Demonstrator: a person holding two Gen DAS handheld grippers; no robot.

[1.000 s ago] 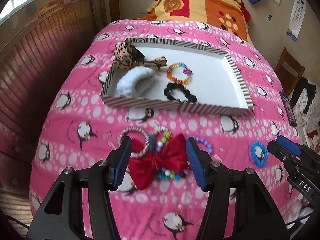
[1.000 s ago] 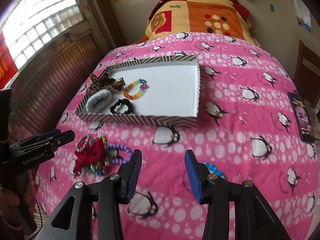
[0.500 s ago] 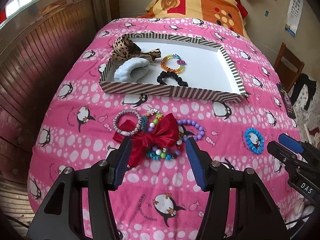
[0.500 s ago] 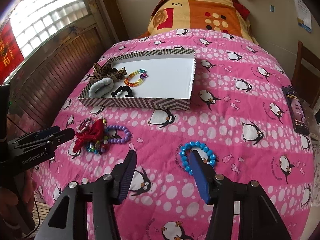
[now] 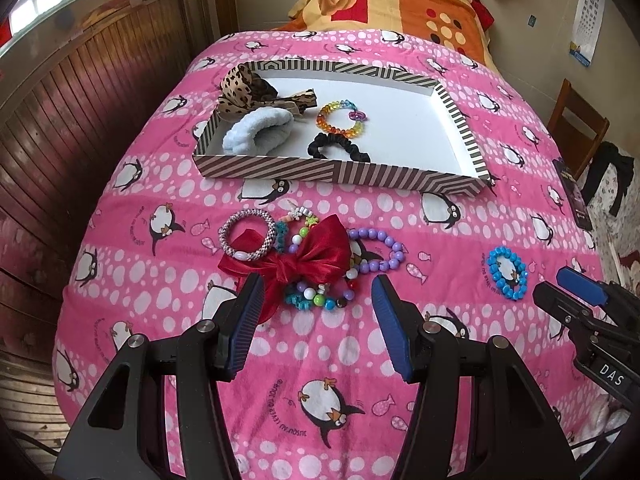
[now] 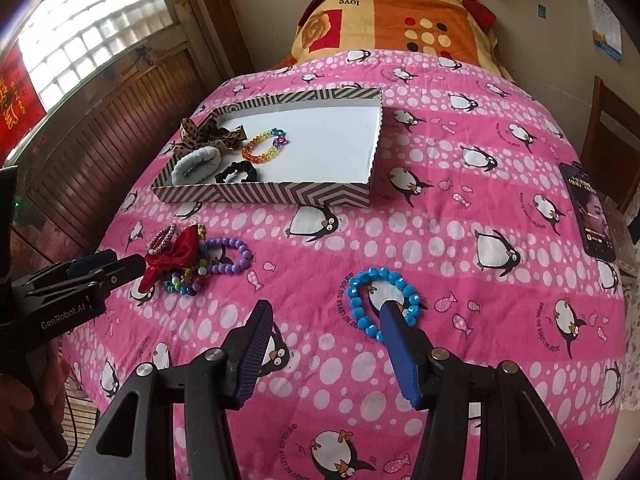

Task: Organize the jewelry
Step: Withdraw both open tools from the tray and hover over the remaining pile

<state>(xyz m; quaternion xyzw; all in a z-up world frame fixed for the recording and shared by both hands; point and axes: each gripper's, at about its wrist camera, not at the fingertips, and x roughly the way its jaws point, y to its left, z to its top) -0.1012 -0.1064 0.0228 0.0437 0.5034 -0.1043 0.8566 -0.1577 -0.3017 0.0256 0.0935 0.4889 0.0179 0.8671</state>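
Your striped tray (image 5: 280, 168) sat on the pink quilt (image 5: 400, 216), right half bare. Along its left side it held a leopard bow (image 5: 244, 90), a white scrunchie (image 5: 256, 132), a rainbow bracelet (image 5: 340, 120) and a black scrunchie (image 5: 338, 148).

In front of the tray, a red bow (image 5: 316, 258) lay on a heap of bead bracelets, a purple bracelet (image 5: 380, 250) to its right. Your left gripper (image 5: 316, 304) stood spread, empty, just short of that heap.

Your right gripper (image 6: 324, 320) had just been opening, nothing pinched; one fingertip (image 6: 390, 310) sat inside the blue bracelet (image 6: 380, 300).
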